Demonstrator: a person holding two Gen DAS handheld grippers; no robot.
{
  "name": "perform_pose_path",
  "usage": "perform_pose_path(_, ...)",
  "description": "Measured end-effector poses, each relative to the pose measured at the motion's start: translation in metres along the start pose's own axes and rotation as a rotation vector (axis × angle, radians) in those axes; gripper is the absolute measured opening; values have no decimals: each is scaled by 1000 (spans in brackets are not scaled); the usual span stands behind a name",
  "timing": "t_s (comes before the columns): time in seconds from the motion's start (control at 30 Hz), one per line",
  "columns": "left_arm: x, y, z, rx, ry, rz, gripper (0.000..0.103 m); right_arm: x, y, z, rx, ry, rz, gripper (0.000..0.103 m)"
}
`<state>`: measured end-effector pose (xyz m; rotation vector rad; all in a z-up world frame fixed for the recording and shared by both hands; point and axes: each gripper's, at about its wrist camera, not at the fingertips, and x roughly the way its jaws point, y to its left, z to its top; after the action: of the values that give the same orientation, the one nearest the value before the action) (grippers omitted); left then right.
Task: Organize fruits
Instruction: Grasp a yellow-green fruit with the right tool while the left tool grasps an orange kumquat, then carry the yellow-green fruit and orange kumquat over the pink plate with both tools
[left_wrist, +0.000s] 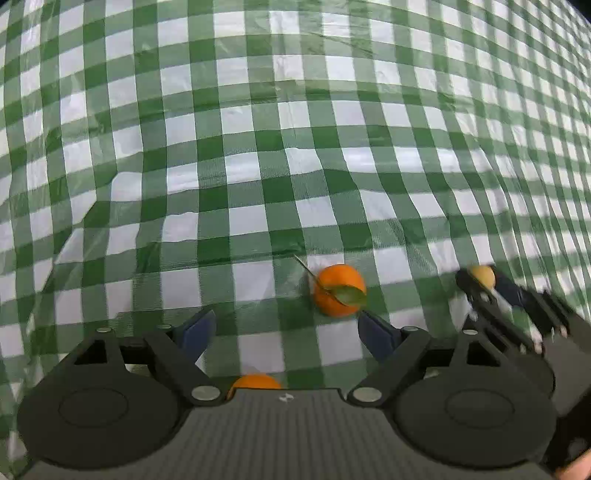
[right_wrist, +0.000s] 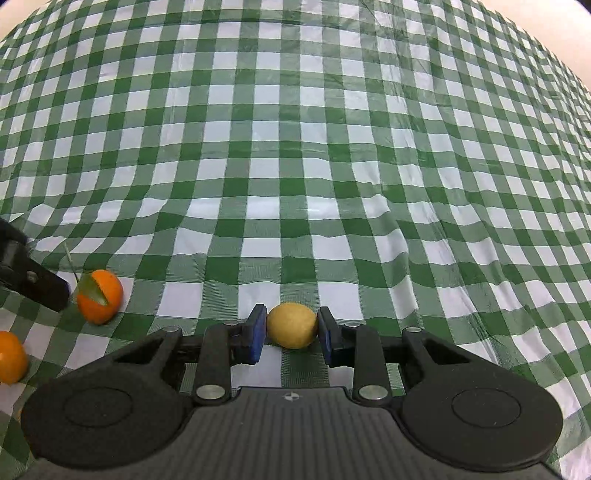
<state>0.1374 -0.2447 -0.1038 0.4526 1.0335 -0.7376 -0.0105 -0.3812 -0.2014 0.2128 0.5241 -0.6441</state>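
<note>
A green-and-white checked tablecloth (right_wrist: 295, 147) covers the whole surface, and no bowl or tray is seen on it. The left gripper (left_wrist: 286, 334) is held with its fingers spread and empty, just short of the leafed orange (left_wrist: 340, 290); a second orange (left_wrist: 255, 382) lies nearer still, half hidden under it. To the right of the leafed orange, the right gripper (right_wrist: 291, 334) is pinched on a small yellow fruit (right_wrist: 292, 325). The step in hand is judged to be the yellow fruit's pick-up; next, carriage to a grouping spot is called for, though none can be told.
</note>
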Motion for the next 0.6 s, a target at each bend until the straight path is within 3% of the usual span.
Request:
perform_pose_path(0.2, 21, 15, -9, 54, 139, 26, 86, 5, 3, -2, 3, 10, 21, 31)
perform_pose_path(0.27, 29, 17, -13, 70, 167, 40, 66, 6, 5, -4, 5, 9, 26, 31)
perform_pose_path(0.3, 33, 16, -16, 70, 182, 26, 42, 5, 10, -5, 4, 11, 29, 31)
perform_pose_path(0.5, 23, 3, -24, 101, 136, 65, 41, 17, 1, -2, 47, 31, 45, 31)
perform_pose_path(0.6, 2, 4, -20, 49, 121, 55, 41, 10, -22, 9, 258, 101, 126, 31)
